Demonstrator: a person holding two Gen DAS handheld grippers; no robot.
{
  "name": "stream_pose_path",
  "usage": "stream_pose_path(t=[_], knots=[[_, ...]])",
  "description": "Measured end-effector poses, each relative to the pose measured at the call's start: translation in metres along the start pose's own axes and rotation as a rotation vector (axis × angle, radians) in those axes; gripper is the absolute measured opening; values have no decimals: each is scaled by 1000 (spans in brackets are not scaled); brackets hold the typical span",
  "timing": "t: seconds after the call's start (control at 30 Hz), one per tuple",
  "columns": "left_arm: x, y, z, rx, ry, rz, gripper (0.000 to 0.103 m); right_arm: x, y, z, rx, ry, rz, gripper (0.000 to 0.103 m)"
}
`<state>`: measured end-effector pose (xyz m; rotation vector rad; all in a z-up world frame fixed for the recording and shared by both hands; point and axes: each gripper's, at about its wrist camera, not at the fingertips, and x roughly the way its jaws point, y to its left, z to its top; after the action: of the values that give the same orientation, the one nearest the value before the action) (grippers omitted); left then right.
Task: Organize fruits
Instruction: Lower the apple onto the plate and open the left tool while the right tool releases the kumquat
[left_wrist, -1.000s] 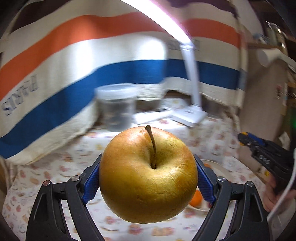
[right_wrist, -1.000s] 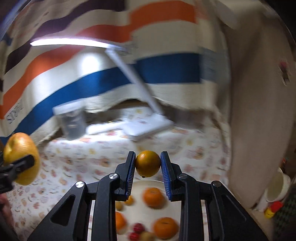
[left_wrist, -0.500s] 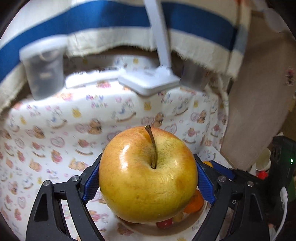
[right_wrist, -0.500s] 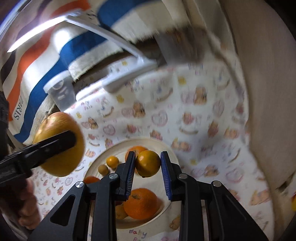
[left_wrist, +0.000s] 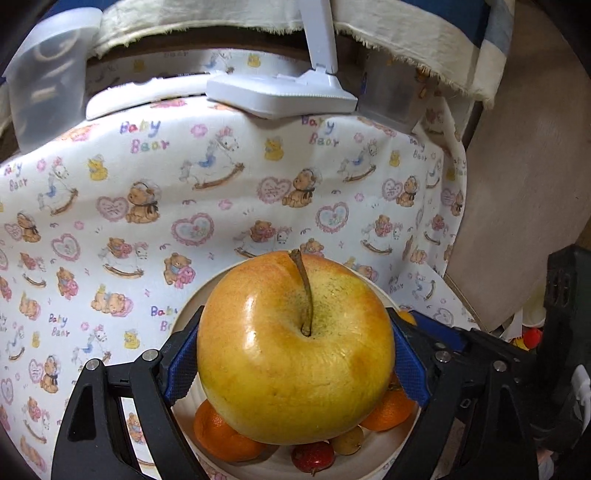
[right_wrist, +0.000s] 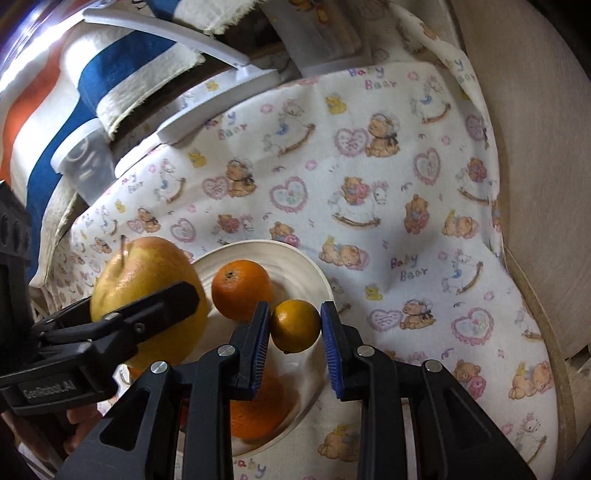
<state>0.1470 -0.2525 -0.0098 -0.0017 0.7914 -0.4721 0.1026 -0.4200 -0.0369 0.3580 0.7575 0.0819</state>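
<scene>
Above the plate (right_wrist: 317, 280), left tongs (left_wrist: 295, 354) clamp an apple (left_wrist: 295, 350) stem-up; right tongs (right_wrist: 295, 325) clamp a small orange (right_wrist: 295, 325).

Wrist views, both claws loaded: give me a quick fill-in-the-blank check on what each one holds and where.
The left claw is shut on a big yellow ____ with a stem.
The right claw grips a small ____ fruit.
Both fruits hang above the white ____, which already holds oranges.

Missing words: apple; orange; plate

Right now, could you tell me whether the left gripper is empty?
No, the left gripper is shut on a big yellow apple above the plate.
</scene>
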Motion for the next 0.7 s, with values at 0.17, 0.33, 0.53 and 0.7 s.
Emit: stream_pose_path(t=[0.17,0.33,0.53,0.7], knots=[[1,-1,0,27,9,-12,88,2,3,1,-19,-2,-19,29],[10,-2,-1,28,16,-28,88,1,7,1,-51,8,-36,29],[11,-2,1,25,-5,-58,90,4,22,-3,-141,1,-90,41],[-12,-2,12,65,-90,-26,95,0,30,-6,-174,-14,-109,51]])
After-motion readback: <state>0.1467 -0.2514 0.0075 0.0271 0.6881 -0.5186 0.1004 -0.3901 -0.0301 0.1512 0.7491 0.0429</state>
